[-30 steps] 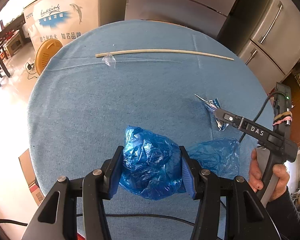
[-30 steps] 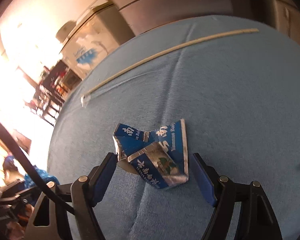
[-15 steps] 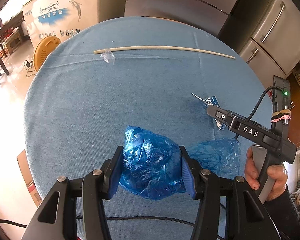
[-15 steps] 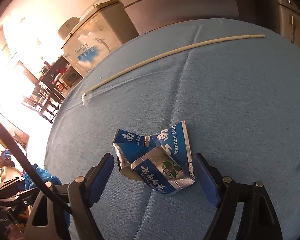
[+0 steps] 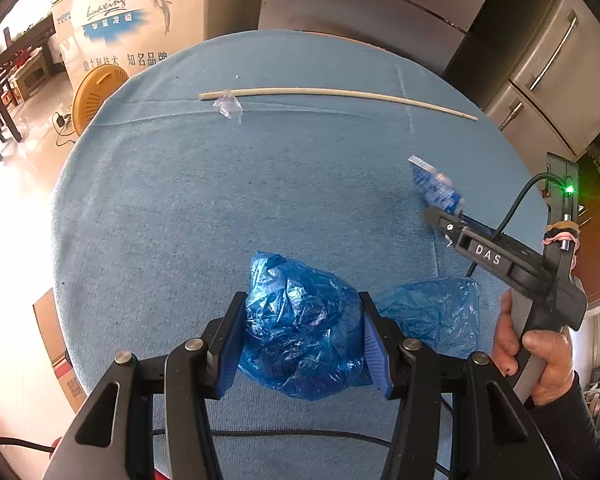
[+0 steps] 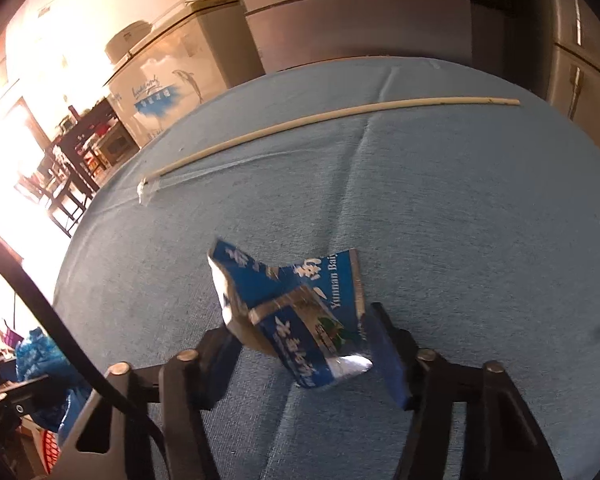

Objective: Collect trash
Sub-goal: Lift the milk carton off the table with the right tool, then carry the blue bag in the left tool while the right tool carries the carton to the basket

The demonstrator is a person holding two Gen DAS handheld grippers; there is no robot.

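Table (image 5: 220, 208): covered in blue cloth, litter spread on it for collection.
Blue bag (image 5: 304, 328): clamped by the left gripper (image 5: 304, 344) so that trash can be received.
Carton (image 6: 296, 316): flattened, pinched by the just-closed right gripper (image 6: 300, 352) for lifting.
Stick (image 5: 340, 94): left at the far edge, not yet taken.

The left claw (image 5: 304, 340) clamps a crumpled blue plastic bag (image 5: 300, 320) above the blue tablecloth (image 5: 220, 200).

left wrist: close, steeply down | right wrist: close, blurred, probably shallower | shared: blue tablecloth (image 5: 180, 200), stick (image 6: 340, 114)
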